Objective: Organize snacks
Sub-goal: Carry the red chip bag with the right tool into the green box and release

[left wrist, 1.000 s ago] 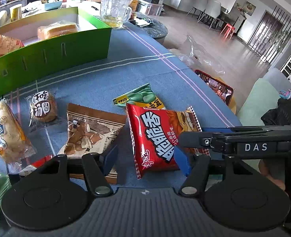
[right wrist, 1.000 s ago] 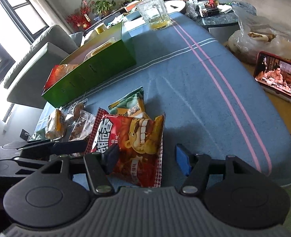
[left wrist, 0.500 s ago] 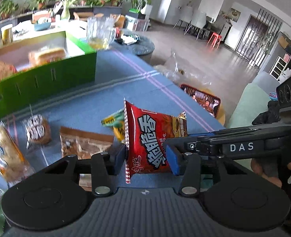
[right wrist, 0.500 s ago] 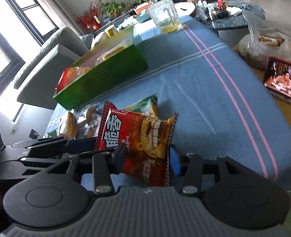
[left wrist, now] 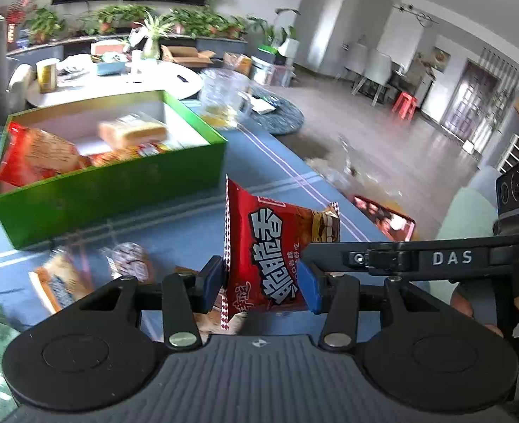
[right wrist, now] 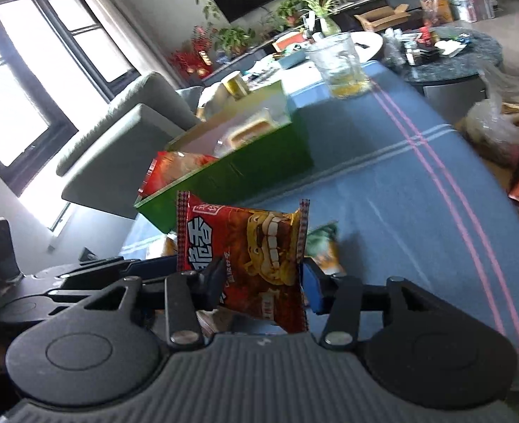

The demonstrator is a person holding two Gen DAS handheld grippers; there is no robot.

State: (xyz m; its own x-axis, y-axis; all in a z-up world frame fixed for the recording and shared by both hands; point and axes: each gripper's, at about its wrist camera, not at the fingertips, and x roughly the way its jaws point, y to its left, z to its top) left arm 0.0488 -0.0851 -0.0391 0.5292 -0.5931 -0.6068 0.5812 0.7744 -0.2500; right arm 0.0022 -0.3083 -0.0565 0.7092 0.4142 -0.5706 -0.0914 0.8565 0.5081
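Grippers both clamped on the red snack bag [left wrist: 277, 257]: left gripper [left wrist: 259, 283] and right gripper [right wrist: 261, 283] pinch its lower edge, bag standing toward twelve o'clock off the blue tablecloth [right wrist: 382, 211], green box [left wrist: 111, 190] at ten.

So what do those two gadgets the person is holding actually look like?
Both are matte black plastic. Each left gripper and right gripper has two round discs, a ribbed grey base, silver rivets on its link arms, and blue pads on the fingers. Seen from the left camera, the right one carries white "DAS" lettering along its side.
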